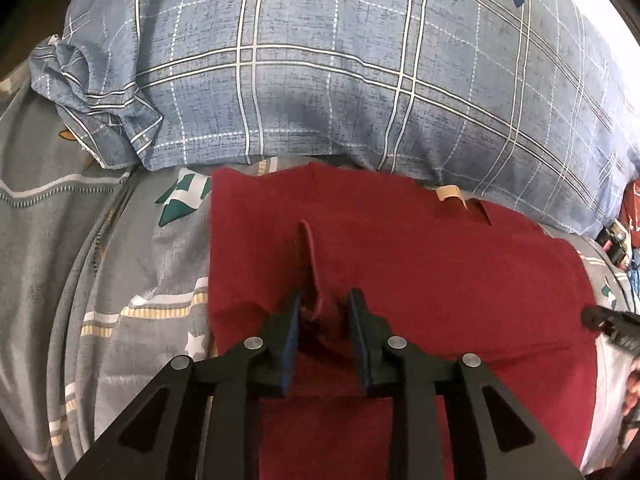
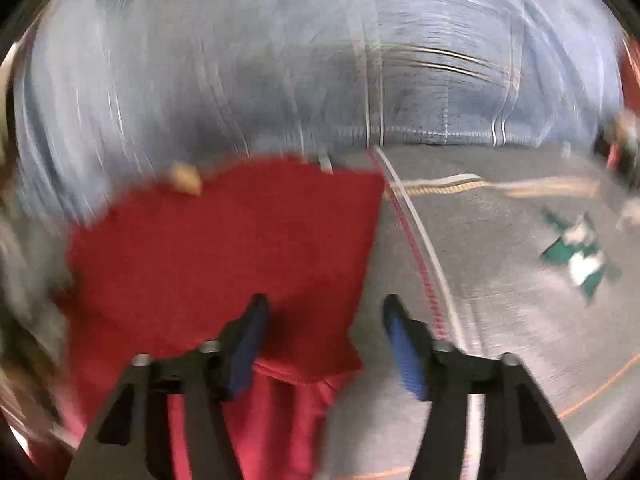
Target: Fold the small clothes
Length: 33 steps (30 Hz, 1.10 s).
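1. Grey bedding (image 1: 160,248) printed with stars, stripes and green patches covers the bed; I take the big blue plaid pillow (image 1: 340,80) as my landmark, lying across the far side.
2. My task's thing, the red garment (image 1: 440,272), lies spread on the bedding just in front of the pillow, its far edge touching or slipping under the pillow's near edge.
3. A small tan tag (image 1: 450,193) shows at the garment's far edge, right against the pillow.
4. My left claw (image 1: 325,300) points down at the near part of the garment, on the side away from the pillow. Its blue pads stand a little apart, and a raised ridge of red cloth stands up between them, running toward the pillow. I cannot tell whether the pads press on that ridge.
5. My right claw (image 2: 324,304) hangs over the garment's near right corner, also on the side away from the pillow. Its pads stand well apart; one is over red cloth, the other over grey bedding. Nothing is pinched between them.
6. The right wrist view is blurred, so finer detail is lost there.
7. The right claw's black tip also shows in the left wrist view, at the garment's right edge.
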Each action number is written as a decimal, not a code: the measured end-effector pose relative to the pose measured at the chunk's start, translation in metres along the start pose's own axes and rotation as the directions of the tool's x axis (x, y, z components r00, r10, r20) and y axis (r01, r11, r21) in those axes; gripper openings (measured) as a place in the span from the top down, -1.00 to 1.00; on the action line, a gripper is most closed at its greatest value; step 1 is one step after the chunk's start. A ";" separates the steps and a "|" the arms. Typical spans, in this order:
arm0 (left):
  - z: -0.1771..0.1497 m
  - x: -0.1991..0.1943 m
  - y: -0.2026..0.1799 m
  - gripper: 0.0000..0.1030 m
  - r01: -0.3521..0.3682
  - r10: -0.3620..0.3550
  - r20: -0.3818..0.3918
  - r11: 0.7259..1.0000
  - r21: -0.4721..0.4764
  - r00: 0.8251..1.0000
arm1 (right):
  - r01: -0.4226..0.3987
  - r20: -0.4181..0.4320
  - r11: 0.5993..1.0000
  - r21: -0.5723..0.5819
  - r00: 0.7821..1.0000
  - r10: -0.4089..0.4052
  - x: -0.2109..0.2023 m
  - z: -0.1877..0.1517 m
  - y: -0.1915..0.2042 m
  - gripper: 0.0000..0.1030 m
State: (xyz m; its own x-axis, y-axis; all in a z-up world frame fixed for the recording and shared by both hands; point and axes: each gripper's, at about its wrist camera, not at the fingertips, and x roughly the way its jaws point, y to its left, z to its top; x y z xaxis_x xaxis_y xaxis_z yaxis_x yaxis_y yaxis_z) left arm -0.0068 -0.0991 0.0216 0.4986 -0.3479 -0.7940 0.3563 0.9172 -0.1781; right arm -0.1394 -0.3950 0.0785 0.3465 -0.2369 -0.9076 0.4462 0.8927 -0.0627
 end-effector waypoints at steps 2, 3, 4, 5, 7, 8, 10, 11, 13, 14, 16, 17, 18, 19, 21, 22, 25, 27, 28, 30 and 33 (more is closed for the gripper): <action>0.001 -0.003 0.002 0.52 0.007 -0.007 -0.001 1.000 -0.010 1.000 | 0.066 0.014 0.997 -0.033 0.998 -0.065 -0.001 -0.008 -0.006 0.14; 0.002 -0.006 0.003 0.45 0.010 -0.010 0.003 1.000 -0.016 1.000 | 0.072 0.013 0.997 -0.010 0.997 -0.072 -0.007 -0.009 -0.012 0.14; 0.003 -0.011 0.003 0.35 0.010 -0.010 0.016 1.000 -0.020 1.000 | 0.080 0.039 0.997 0.016 0.996 -0.081 -0.016 -0.009 -0.017 0.14; 0.003 -0.016 0.004 0.02 -0.001 0.002 0.039 1.000 -0.020 0.999 | 0.091 0.055 0.995 0.029 0.994 -0.092 -0.021 -0.010 -0.018 0.09; 0.002 -0.024 0.003 -0.23 -0.040 0.041 0.089 0.999 -0.011 0.995 | 0.060 0.106 0.996 0.065 0.992 -0.067 -0.038 -0.012 -0.019 0.03; 0.001 -0.026 0.003 -0.23 -0.068 0.068 0.106 0.998 -0.005 0.992 | 0.021 0.125 0.998 0.061 0.992 -0.029 -0.042 -0.011 -0.017 0.03; 0.000 -0.019 0.003 -0.23 -0.099 0.098 0.090 0.995 0.007 0.991 | -0.055 0.143 0.998 0.023 0.988 0.051 -0.047 -0.008 -0.004 0.07; -0.001 -0.015 0.003 -0.23 -0.104 0.103 0.075 0.995 0.007 0.992 | -0.081 0.138 0.997 -0.017 0.987 0.083 -0.047 -0.008 0.005 0.14; -0.003 -0.006 0.004 -0.23 -0.119 0.119 0.047 0.993 -0.004 0.992 | -0.089 0.088 0.991 -0.096 0.991 0.098 -0.032 -0.009 0.024 0.26; -0.004 -0.002 0.004 -0.23 -0.122 0.123 0.037 0.992 -0.011 0.992 | -0.047 0.050 0.990 -0.134 0.997 0.054 -0.020 -0.011 0.031 0.40; -0.002 0.003 0.004 -0.23 -0.122 0.122 0.031 0.992 -0.023 0.992 | 0.009 0.030 0.984 -0.175 1.000 -0.004 -0.009 -0.013 0.035 0.45; -0.001 0.003 0.003 -0.23 -0.124 0.125 0.035 0.992 -0.023 0.992 | -0.002 0.038 0.986 -0.166 0.999 0.009 -0.011 -0.012 0.032 0.45; -0.001 0.003 0.002 -0.23 -0.129 0.129 0.037 0.992 -0.018 0.991 | -0.014 0.040 0.990 -0.138 0.999 0.019 -0.012 -0.011 0.026 0.45; 0.000 0.004 0.000 -0.23 -0.136 0.136 0.039 0.991 -0.009 0.990 | -0.030 0.045 0.994 -0.108 0.998 0.035 -0.013 -0.010 0.019 0.45; 0.001 0.004 -0.002 -0.23 -0.148 0.148 0.042 0.989 0.004 0.988 | -0.073 0.046 0.995 -0.066 0.996 0.076 -0.017 -0.010 0.012 0.38; 0.001 0.004 -0.003 -0.23 -0.150 0.150 0.043 0.989 0.008 0.988 | -0.091 0.055 0.995 -0.047 0.994 0.094 -0.019 -0.008 0.010 0.37; 0.001 0.003 -0.003 -0.23 -0.153 0.152 0.046 0.988 0.019 0.987 | -0.093 0.106 0.995 -0.022 0.990 0.095 -0.032 -0.005 0.009 0.16; 0.000 0.004 -0.003 -0.24 -0.154 0.153 0.044 0.988 0.024 0.987 | -0.098 0.117 0.995 -0.022 0.988 0.100 -0.029 -0.002 0.009 -0.01; 0.000 0.005 -0.002 -0.25 -0.153 0.152 0.041 0.988 0.023 0.987 | -0.097 0.112 0.995 -0.024 0.989 0.099 -0.027 -0.002 0.010 -0.03; 0.000 0.006 -0.001 -0.27 -0.149 0.149 0.038 0.989 0.018 0.988 | -0.075 0.078 0.997 -0.031 0.994 0.077 -0.017 -0.002 0.011 -0.03; 0.000 0.009 -0.001 -0.31 -0.154 0.153 0.036 0.988 0.021 0.988 | -0.038 0.063 0.997 -0.062 0.997 0.042 -0.007 -0.003 0.014 -0.03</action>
State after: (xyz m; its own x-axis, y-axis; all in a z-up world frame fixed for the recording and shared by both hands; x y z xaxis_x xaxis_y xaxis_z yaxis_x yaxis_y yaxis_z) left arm -0.0023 -0.1031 0.0147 0.5753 -0.2101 -0.7905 0.2918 0.9556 -0.0416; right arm -0.1381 -0.3801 0.0826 0.4160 -0.2226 -0.8817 0.3805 0.9232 -0.0536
